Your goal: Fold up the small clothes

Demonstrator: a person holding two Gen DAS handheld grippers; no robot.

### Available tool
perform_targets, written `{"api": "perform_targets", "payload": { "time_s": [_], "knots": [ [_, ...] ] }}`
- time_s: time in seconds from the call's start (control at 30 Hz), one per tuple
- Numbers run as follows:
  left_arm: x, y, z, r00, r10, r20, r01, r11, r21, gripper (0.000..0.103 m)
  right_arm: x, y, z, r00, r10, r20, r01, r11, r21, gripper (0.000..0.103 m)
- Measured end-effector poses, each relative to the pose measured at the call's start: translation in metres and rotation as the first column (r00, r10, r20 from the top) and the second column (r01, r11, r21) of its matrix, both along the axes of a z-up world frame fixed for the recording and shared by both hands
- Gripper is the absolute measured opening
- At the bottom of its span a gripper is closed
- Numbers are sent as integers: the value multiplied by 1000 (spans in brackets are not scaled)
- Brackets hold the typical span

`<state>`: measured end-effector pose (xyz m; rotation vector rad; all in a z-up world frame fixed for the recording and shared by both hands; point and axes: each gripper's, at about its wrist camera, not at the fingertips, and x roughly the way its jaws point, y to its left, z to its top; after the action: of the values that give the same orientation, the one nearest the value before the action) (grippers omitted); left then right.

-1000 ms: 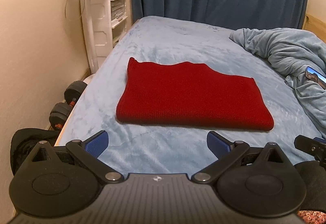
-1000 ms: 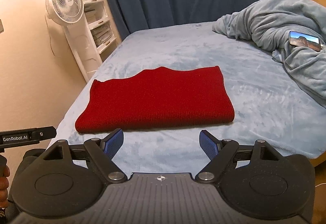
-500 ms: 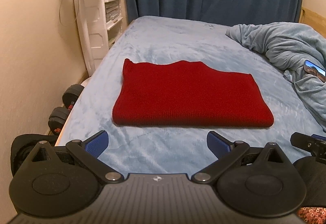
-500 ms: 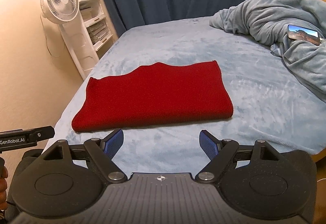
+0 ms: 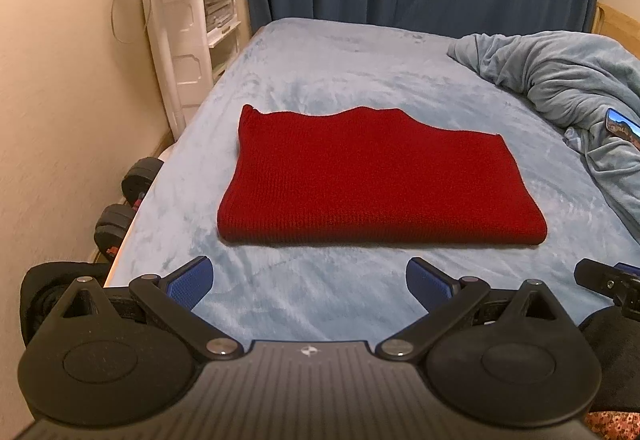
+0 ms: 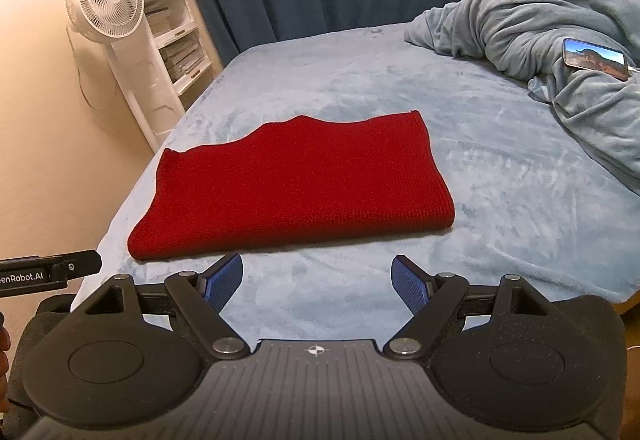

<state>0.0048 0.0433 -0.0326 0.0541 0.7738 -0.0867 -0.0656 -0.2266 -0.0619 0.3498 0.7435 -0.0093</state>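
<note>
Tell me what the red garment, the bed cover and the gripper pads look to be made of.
Red garment: knitted yarn, probably wool or acrylic; fine ribbed stitch rows show, matte.
Bed cover: plush fleece-like fabric, judging by the soft nap with brushed light and dark patches.
Pads of the right hand-held gripper: blue, likely rubber or textured plastic; a fine dotted grid covers them.
</note>
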Motion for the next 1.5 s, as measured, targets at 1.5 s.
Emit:
{"api": "perform_targets", "payload": {
  "time_s": [1.5],
  "knots": [
    [193, 38, -118, 954, 243, -174, -205, 956, 210, 103, 168, -128, -195, 852, -392, -348, 522, 691, 500, 95]
  ]
}}
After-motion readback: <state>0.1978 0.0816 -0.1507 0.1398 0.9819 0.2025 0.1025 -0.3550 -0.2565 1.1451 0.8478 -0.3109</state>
